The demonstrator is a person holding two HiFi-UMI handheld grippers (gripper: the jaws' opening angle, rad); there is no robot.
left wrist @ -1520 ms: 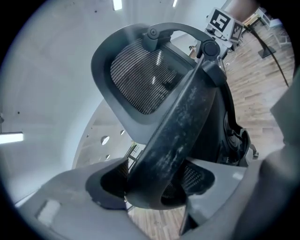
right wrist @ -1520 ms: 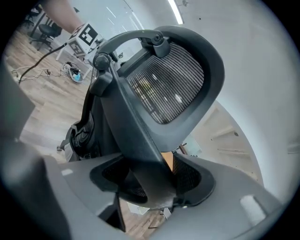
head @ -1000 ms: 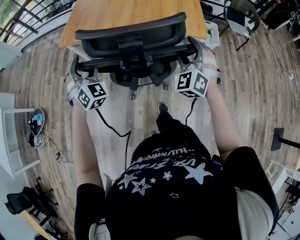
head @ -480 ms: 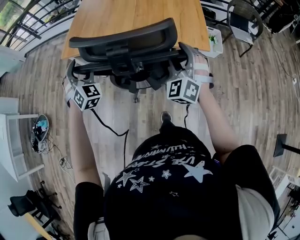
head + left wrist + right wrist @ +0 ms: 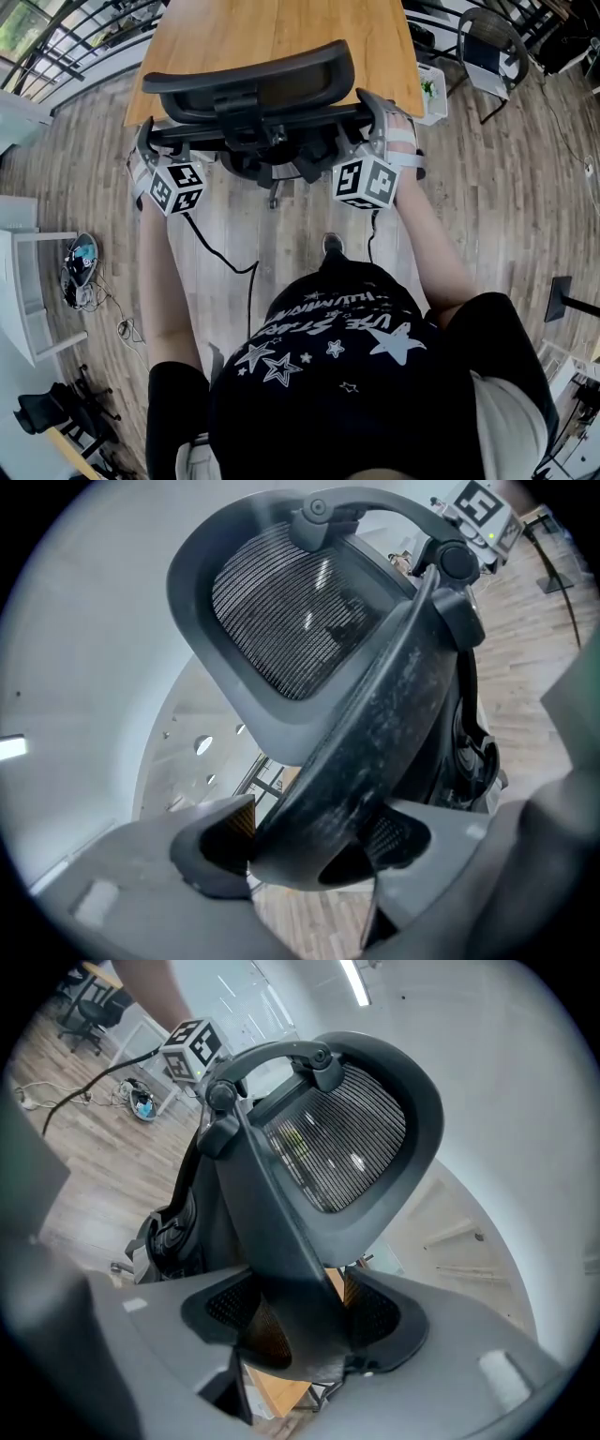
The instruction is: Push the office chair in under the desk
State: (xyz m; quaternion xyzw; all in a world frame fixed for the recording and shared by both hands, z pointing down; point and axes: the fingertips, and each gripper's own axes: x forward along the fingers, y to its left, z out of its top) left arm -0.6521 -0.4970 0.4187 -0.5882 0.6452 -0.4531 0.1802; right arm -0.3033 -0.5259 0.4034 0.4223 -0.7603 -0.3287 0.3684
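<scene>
while at desk (image 5: 281,33), chair (image 5: 248,80) in claws (image 5: 309,846) (image 5: 300,1321)

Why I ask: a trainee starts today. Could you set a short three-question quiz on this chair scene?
1. True or false: the left gripper is closed on the back frame of the office chair.
2. Where does the desk stand? A. beyond the chair, ahead of the person; B. behind the person; C. overturned on its side.
3. Short answer: what does the right gripper clamp?

Key: 1 true; 2 A; 3 the chair's back frame.
</scene>
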